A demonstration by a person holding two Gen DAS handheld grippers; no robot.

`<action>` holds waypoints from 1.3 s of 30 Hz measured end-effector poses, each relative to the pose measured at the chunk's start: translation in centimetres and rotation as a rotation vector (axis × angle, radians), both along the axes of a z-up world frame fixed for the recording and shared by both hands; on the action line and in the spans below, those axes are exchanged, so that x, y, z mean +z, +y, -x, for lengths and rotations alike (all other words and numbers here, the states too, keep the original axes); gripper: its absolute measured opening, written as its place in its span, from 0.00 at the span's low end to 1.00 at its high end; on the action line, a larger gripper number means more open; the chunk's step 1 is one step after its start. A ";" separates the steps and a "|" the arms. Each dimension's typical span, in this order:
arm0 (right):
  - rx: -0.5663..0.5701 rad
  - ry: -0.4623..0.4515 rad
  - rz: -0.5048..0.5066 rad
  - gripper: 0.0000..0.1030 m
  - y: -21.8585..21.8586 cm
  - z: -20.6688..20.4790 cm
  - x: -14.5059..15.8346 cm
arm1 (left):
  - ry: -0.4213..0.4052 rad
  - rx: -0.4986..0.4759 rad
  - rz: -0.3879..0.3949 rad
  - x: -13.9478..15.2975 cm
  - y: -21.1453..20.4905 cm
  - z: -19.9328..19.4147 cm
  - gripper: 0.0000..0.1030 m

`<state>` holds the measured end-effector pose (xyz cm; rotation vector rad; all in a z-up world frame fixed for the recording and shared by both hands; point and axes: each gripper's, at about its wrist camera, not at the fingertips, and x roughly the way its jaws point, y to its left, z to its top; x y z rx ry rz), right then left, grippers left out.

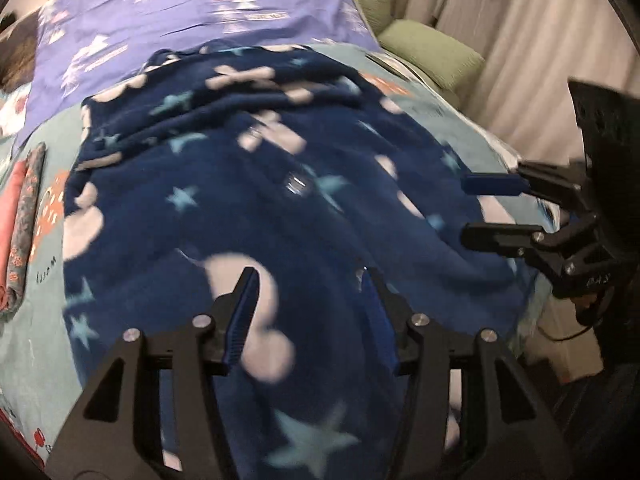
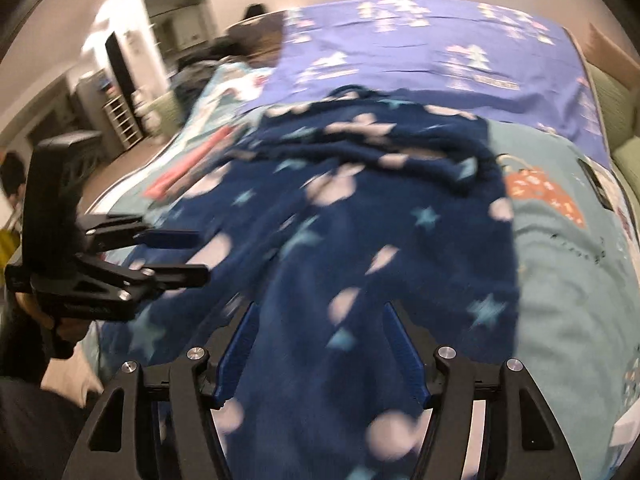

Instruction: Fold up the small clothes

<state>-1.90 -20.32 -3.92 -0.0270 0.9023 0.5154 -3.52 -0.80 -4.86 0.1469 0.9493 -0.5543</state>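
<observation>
A dark blue fleece garment (image 1: 280, 200) (image 2: 360, 220) with pale pink shapes and light blue stars lies spread and rumpled on a pale teal bed cover (image 1: 40, 360) (image 2: 568, 280). In the left wrist view my left gripper (image 1: 312, 296) hangs over the garment's near part, jaws apart, nothing pinched. My right gripper (image 1: 466, 210) comes in from the right over the garment's right edge, also open and empty. In the right wrist view the right gripper (image 2: 320, 316) stands open above the near fleece, and the left gripper (image 2: 202, 256) reaches in from the left, open.
A purple patterned sheet (image 1: 180, 12) (image 2: 440, 48) covers the far end of the bed. Folded pink and floral clothes (image 1: 20, 232) lie at the left edge. Green cushions (image 1: 432, 52) and a curtain (image 1: 520, 40) stand to the right. A person (image 2: 12, 184) and shelves (image 2: 120, 120) are at the far left.
</observation>
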 end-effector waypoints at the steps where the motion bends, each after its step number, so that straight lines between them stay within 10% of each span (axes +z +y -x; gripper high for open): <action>1: 0.012 -0.005 -0.003 0.63 0.1 0.8 -0.1 | -0.010 -0.001 -0.017 -0.1 -0.5 0.9 0.53; 20: 0.096 -0.098 0.010 0.63 3.0 11.9 -3.8 | -0.021 -0.038 -0.011 -3.0 -2.3 10.9 0.60; 23: 0.094 -0.113 0.041 0.63 3.4 11.9 -4.3 | 0.004 0.006 -0.070 -3.9 -1.8 10.2 0.23; 29: 0.113 -0.167 0.102 0.63 4.7 11.9 -4.6 | 0.034 0.046 0.109 -1.4 0.6 9.1 0.22; 33: 0.126 -0.114 0.045 0.23 4.7 11.2 -4.8 | -0.011 -0.007 0.107 -0.1 0.2 10.2 0.22; 39: 0.067 -0.026 -0.159 0.16 1.5 9.8 -3.6 | -0.021 -0.015 0.111 0.7 0.4 9.9 0.22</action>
